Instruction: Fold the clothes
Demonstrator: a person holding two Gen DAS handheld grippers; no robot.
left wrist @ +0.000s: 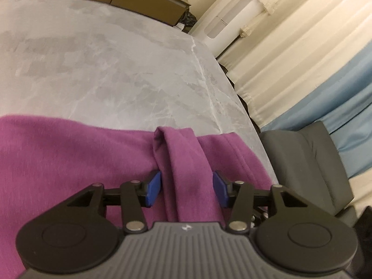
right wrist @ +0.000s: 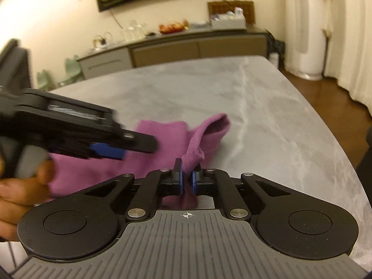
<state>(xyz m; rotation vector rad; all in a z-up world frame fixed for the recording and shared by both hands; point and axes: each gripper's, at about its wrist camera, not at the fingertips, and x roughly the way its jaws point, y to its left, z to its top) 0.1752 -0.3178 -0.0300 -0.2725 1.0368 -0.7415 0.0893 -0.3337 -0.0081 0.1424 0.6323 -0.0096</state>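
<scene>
A grey marbled worktop (right wrist: 267, 107) carries a purple garment (left wrist: 69, 153) near its edge. The left gripper (left wrist: 187, 191) stands spread wide around a raised fold. The right gripper (right wrist: 187, 181) pinches a bunched corner of the cloth.

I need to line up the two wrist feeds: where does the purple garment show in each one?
Left wrist view: the purple garment fills the lower left, a raised fold running between the open left gripper pads.
Right wrist view: it lies centre-left, a bunch pinched in the right gripper.
Shared landmark: the white vein in the marble table.
</scene>
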